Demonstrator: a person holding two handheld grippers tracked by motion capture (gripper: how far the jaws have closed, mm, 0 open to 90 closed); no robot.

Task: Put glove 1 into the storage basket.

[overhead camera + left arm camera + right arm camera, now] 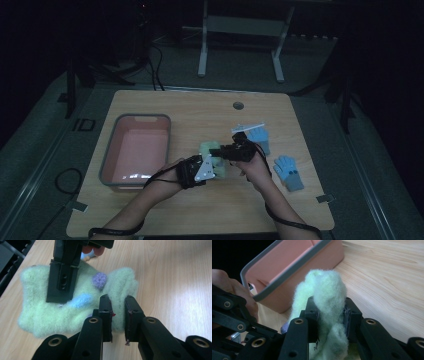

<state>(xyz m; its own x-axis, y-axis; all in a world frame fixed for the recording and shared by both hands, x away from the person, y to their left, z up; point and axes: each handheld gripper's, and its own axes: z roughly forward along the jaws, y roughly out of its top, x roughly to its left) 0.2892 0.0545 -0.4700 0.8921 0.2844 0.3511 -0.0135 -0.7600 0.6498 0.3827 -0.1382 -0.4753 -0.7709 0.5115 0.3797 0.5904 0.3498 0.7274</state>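
So the pale green fuzzy glove (57, 310) with a purple dot and a light blue patch is sitting mid-table, just right of the pink plastic bin with the grey rim (136, 150). In the left gripper view it lies flat, with its long side running across the frame; which end is the cuff and which the fingertips I honestly can't tell, it's all one fluffy blob. In the high view most of it is hidden under the two grippers. The right gripper (330, 315) has its fingers clamped on a bunched-up fold of the glove, with fluff bulging out above the pads (312, 312). The left gripper (118, 312) has its fingers only a narrow slot apart, right at the near edge of the glove; one pad looks like it's against the fluff, but whether it's really pinching anything I can't tell. Further right on the light wooden table (200, 210) there are two blue knit gloves with grey cuffs, one (260, 136) just behind the right gripper and another (288, 171) beside the right hand (256, 170). The room around the table is pretty dark.
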